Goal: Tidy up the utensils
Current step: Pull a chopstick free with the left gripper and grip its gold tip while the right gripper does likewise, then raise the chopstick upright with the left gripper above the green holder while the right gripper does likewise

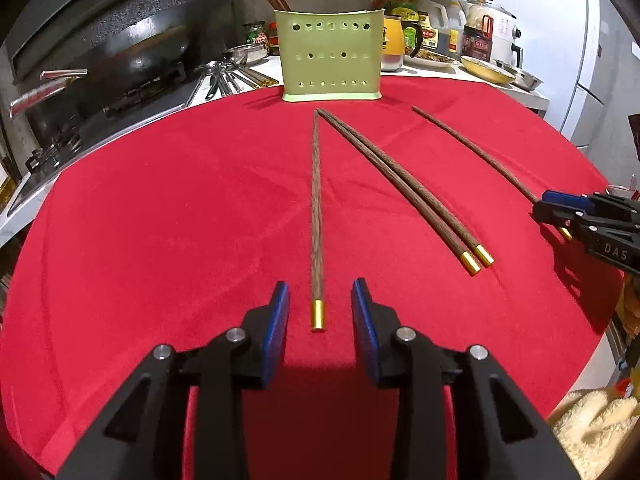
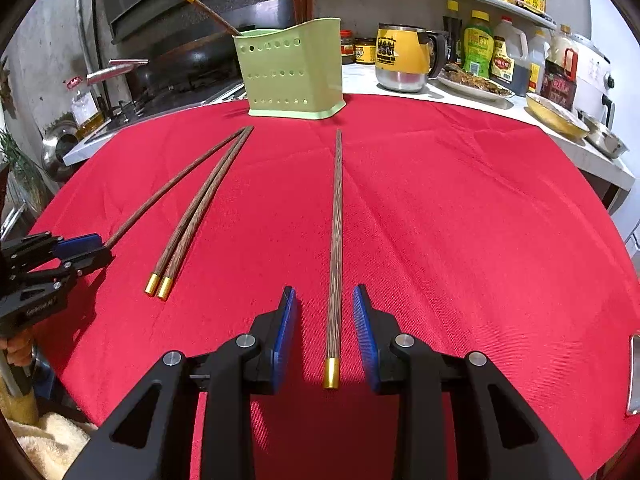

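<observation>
- Since both your claws are spread wide with nothing in them, it all comes down to which stick each one is lined up on. Your left gripper (image 1: 320, 304) has a single chopstick (image 1: 317, 216) sitting dead centre between its blue pads (image 1: 278, 320), gold cap nearest you, not touching either pad as far as I can tell.
- Same deal on the other side: your right gripper (image 2: 325, 308) straddles the right chopstick (image 2: 336, 248), and that one's already deeper in the gap, cap down near the finger roots.
- Both sticks run straight out toward 12 o'clock, so the long axis follows the fingers and the pads would close across the width. No wrist twist needed, I'd say.
- Going further out, the pair of chopsticks (image 1: 404, 188) lies between your two claws, at roughly 1 o'clock from the left one, caps toward you. Neither hand is on it.
- Farthest away at 12 o'clock is the green holder (image 1: 331, 56) at the back edge of the red cloth (image 1: 160, 220), with some chopsticks already standing in it.
</observation>
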`<state>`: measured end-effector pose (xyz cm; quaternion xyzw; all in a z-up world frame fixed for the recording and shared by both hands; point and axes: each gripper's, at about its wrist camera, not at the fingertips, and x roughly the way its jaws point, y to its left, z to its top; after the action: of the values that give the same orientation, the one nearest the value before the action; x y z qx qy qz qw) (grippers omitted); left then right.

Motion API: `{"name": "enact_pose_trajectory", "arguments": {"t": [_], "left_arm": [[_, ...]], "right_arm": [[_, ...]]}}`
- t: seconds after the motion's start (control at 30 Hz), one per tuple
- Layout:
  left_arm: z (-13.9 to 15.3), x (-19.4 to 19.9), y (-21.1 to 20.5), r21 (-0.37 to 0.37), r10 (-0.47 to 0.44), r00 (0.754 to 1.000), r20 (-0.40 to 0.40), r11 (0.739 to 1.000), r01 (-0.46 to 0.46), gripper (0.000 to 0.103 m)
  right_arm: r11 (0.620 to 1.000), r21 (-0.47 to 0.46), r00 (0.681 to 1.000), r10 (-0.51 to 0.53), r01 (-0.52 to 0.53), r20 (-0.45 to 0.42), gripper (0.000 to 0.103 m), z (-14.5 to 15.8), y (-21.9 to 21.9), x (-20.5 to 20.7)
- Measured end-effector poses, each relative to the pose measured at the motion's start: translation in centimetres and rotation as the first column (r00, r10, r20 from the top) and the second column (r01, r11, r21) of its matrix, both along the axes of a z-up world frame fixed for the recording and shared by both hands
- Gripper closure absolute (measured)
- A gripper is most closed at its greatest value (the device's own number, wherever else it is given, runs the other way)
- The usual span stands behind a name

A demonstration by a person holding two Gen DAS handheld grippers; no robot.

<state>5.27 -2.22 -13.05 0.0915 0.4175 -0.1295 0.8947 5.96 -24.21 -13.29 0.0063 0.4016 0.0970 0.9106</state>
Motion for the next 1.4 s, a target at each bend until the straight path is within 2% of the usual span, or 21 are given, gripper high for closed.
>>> {"name": "enact_pose_trajectory", "arguments": {"t": [0.1, 0.17, 0.27, 0.6, 0.9, 0.93, 0.97, 1.1, 1.17, 1.27, 1.4], "left_arm": [[0.0, 0.0, -0.2, 0.011, 0.016, 1.0, 0.003, 1.0, -0.016, 0.074], [0.0, -0.2, 0.0, 0.023, 0.029, 1.0, 0.001, 0.999, -0.029, 0.088], [0.2, -0.6, 0.2, 0.031, 0.03, 1.0, -0.006, 0.999, -0.03, 0.095], [-0.1, -0.9, -0.2, 0.051, 0.017, 1.0, 0.016, 0.999, -0.017, 0.095], [0.0, -0.9, -0.1, 0.055, 0.016, 1.0, 0.023, 0.998, -0.017, 0.095], [0.0, -0.9, -0.1, 0.053, 0.016, 1.0, 0.024, 0.998, -0.017, 0.095], [0.0, -0.9, -0.1, 0.05, 0.015, 1.0, 0.025, 0.999, -0.016, 0.095], [0.2, -0.9, 0.4, 0.001, 0.013, 1.0, 0.018, 1.0, -0.013, 0.096], [1.0, -0.8, 0.9, -0.038, 0.024, 0.999, 0.043, 0.999, -0.022, 0.096], [2.9, -0.9, 1.6, -0.082, 0.042, 0.994, 0.105, 0.996, -0.033, 0.096], [7.0, -1.1, 2.7, -0.137, 0.073, 0.97, 0.232, 0.99, -0.042, 0.096]], "right_arm": [[1.0, 0.002, 1.0, 0.001, -0.001, 0.0, 0.071, 0.0, 0.0, 0.0], [1.0, 0.006, 1.0, 0.001, -0.001, 0.0, 0.071, 0.0, 0.0, -0.1], [1.0, 0.015, 1.0, 0.0, 0.0, 0.008, 0.071, -0.1, 0.0, -0.3], [1.0, -0.029, 0.999, 0.009, -0.008, 0.04, 0.074, -0.3, 0.2, -2.2], [1.0, -0.022, 0.998, -0.017, 0.018, 0.053, 0.086, -0.4, -0.5, -3.6], [1.0, -0.014, 0.998, -0.016, 0.017, 0.056, 0.093, -0.4, -0.5, -3.6], [1.0, -0.006, 0.998, -0.018, 0.019, 0.058, 0.095, -0.4, -0.5, -3.7], [0.999, 0.022, 0.998, -0.029, 0.028, 0.049, 0.096, -0.3, -0.8, -3.5], [0.999, 0.037, 0.999, -0.03, 0.028, 0.046, 0.096, -0.1, -0.9, -3.3], [0.998, 0.049, 0.996, -0.032, 0.028, 0.086, 0.096, 1.5, -1.0, -3.3], [0.995, 0.095, 0.987, -0.036, 0.021, 0.158, 0.096, 4.9, -1.5, -3.2]]}}
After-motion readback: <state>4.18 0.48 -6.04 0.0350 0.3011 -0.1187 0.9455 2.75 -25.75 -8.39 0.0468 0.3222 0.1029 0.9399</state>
